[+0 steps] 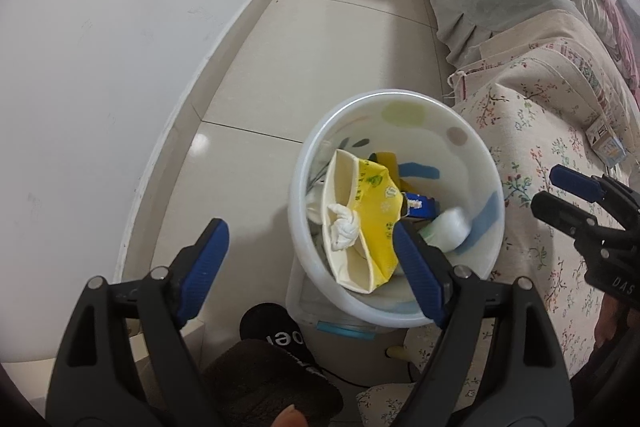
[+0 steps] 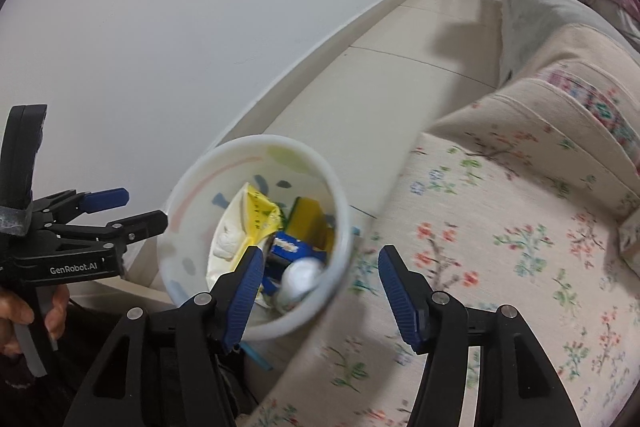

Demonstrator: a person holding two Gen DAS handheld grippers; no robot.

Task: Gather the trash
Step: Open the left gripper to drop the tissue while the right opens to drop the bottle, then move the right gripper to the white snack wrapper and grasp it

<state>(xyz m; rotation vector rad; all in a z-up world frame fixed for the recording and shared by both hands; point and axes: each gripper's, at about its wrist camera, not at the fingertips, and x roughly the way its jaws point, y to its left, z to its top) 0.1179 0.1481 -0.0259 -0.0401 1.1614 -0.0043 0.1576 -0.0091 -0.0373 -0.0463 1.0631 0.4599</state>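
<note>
Hanging over the white bin [image 1: 394,211], both tongs are standing spread with nothing between them: the left tongs [image 1: 308,267] and the right tongs [image 2: 320,295]. The dropping step is looking finished. The bin is sitting on the floor just beside the flowery sofa [image 2: 500,227]. Inside it are lying a yellow wrapper [image 1: 372,211], a white tissue [image 1: 342,233], a blue pack [image 2: 288,247] and a white ball-like thing [image 2: 302,277]. Next, I think, comes looking for more trash, maybe the small box [image 1: 606,143] on the sofa.
</note>
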